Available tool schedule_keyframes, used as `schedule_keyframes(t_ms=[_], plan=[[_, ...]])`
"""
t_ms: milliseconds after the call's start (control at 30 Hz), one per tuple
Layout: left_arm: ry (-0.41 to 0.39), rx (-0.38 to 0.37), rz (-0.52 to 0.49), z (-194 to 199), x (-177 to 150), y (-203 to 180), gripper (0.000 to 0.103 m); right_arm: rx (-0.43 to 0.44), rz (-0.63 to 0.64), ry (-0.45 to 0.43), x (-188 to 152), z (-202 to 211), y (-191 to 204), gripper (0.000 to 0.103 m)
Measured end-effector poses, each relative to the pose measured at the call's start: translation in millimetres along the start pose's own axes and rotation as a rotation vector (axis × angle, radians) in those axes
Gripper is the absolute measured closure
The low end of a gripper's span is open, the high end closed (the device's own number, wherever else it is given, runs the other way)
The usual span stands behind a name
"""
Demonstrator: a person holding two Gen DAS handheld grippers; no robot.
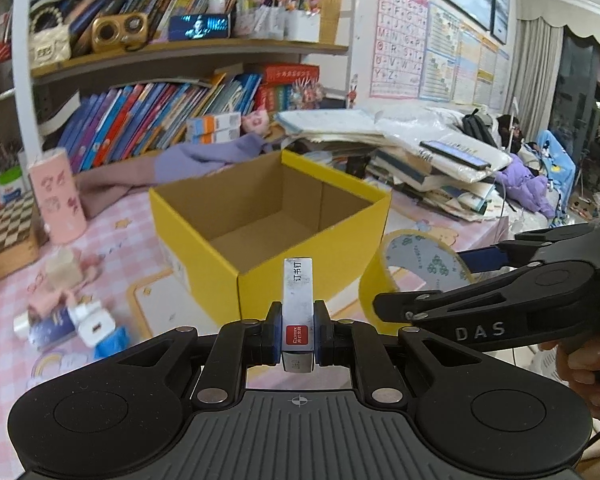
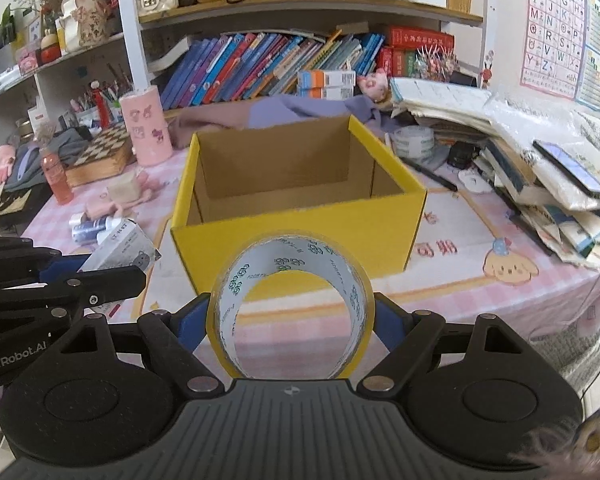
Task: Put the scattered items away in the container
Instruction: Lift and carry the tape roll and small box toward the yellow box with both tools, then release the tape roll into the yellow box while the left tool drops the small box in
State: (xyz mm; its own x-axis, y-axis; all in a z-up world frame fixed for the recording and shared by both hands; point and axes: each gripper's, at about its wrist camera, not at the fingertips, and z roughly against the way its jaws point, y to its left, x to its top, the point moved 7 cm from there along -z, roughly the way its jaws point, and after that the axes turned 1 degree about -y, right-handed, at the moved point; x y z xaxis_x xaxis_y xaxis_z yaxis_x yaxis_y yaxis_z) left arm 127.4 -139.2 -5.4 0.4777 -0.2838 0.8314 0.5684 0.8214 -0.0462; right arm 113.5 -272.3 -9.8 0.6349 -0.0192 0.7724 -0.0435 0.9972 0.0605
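Observation:
An open yellow cardboard box [image 1: 220, 216] [image 2: 380, 236] stands on the pink checked tablecloth, with nothing visible inside it. My left gripper [image 1: 297, 334] is shut on a small silver box of staples [image 1: 298, 296], held upright just in front of the yellow box's near corner. My right gripper [image 2: 291, 312] is shut on a roll of yellowish tape [image 2: 288, 304] [image 1: 404, 264], gripped across its width, in front of the yellow box's near wall. In the left wrist view the right gripper's fingers [image 1: 480, 304] come in from the right beside the yellow box.
Left of the box lie a white charger [image 1: 94, 320], small blue packets, a pink soft toy [image 2: 128, 196] and a white carton [image 2: 120, 246]. A pink tube [image 1: 58, 196], a chessboard [image 2: 100, 152] and a red bottle [image 2: 56, 178] stand farther left. Stacked books with a phone [image 2: 568, 168] crowd the right.

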Motion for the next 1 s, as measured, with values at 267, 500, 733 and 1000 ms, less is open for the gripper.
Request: schedule_keyframes(t_ms=[267,500,733,1000], plan=[[-0.067,0.019,0.01,-8.6,43.2,14.4,0.09,0.027,0.028,-0.07,44.9,-13.5,-6.9,0.021],[-0.11,0.076,0.014,-28.1,79.4,29.0,0.09,0.078,0.089,-0.115,90.0,-38.8,-9.9,0.021],[-0.111,0.151,0.014,-55.5,104.4,39.9,0.09,0.141,0.165,-0.11,120.1,-74.9,-16.8,0.021],[-0.028,0.202,0.031,-110.8,109.4,49.6,0.09,0.203,0.282,-0.021,124.4,-132.4,-21.9,0.021]])
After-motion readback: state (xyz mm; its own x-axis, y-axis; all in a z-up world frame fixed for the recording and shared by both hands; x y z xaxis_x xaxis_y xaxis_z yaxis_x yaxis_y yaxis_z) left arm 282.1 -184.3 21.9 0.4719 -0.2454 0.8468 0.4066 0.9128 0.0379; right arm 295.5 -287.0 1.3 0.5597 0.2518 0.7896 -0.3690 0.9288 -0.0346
